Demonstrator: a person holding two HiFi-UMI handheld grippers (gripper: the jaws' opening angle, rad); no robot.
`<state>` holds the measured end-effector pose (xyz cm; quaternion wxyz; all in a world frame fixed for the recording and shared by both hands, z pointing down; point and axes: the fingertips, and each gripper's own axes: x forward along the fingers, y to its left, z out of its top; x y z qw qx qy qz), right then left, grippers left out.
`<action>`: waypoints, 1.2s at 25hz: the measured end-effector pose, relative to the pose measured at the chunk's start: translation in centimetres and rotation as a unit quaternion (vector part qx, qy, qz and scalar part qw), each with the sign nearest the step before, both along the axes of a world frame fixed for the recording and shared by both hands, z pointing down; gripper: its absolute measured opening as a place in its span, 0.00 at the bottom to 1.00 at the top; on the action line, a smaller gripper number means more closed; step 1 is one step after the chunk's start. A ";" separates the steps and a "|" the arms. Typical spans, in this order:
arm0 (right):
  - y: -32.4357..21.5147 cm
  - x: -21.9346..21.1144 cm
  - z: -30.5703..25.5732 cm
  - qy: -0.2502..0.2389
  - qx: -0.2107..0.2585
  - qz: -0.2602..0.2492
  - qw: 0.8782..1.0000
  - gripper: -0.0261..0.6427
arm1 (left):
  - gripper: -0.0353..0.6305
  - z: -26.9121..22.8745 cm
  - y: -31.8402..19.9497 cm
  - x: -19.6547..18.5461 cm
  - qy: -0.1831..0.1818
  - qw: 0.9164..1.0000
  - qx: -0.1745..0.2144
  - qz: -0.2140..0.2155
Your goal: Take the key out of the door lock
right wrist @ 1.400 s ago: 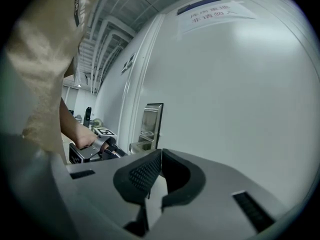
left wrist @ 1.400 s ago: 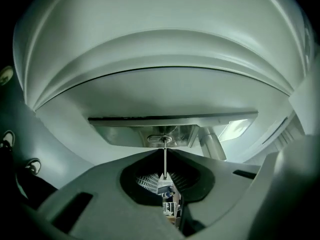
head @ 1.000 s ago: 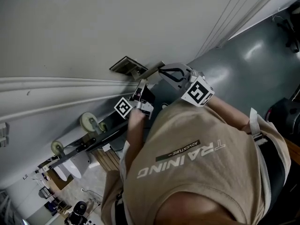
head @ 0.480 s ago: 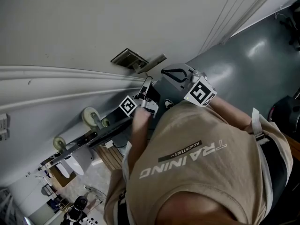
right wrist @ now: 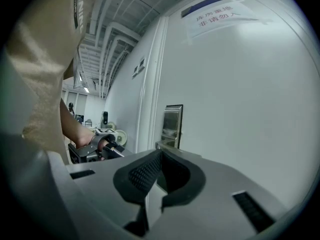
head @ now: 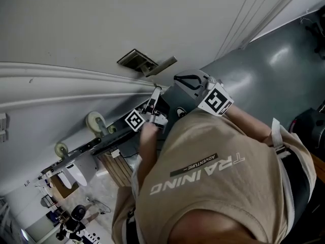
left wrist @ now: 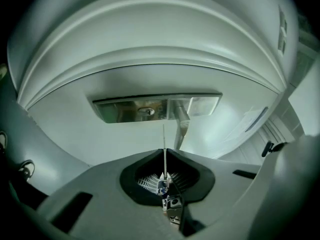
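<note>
In the left gripper view a thin silver key sticks out from between the jaws of my left gripper, which is shut on its head. Its blade tip hangs a short way off the steel lock plate, below the keyhole and apart from it. The lever handle juts out beside the keyhole. From the head view, the left gripper sits just below the lock plate on the white door. My right gripper hovers near the handle, shut with nothing between its jaws.
A white door with raised mouldings fills the upper head view. A printed sign is stuck high on it. A cart with cream wheels stands by the wall at left. Grey floor lies to the right.
My left gripper has drawn back from the lock plate with the key, which now hangs free of the keyhole. The right gripper has barely shifted.
</note>
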<state>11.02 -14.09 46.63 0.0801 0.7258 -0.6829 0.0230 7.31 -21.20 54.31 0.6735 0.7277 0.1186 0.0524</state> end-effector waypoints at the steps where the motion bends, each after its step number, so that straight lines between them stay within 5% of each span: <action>1: 0.1 0.2 -0.1 0.005 0.000 -0.004 1.000 0.06 | 0.09 -0.6 0.1 0.0 0.011 1.000 0.010 -0.002; 7: 2.3 1.2 2.4 -0.012 -0.013 -0.017 1.000 0.06 | 0.09 -2.9 0.8 0.0 0.032 0.989 0.141 -0.022; 16: 4.8 1.8 4.8 -0.050 -0.006 0.001 0.999 0.06 | 0.09 -2.5 2.2 -0.4 0.001 0.979 0.196 -0.059; 21: 4.9 0.6 4.9 -0.057 0.003 -0.001 0.998 0.06 | 0.09 -3.8 2.3 -1.0 -0.021 0.935 0.352 -0.045; 25: 5.0 -0.2 5.1 -0.057 0.008 0.005 0.998 0.06 | 0.09 -5.3 2.9 -1.5 0.003 0.919 0.392 -0.052; 30: 4.6 -2.3 3.6 -0.039 0.009 0.001 0.999 0.06 | 0.09 -6.3 2.9 -4.4 0.006 0.887 0.458 -0.065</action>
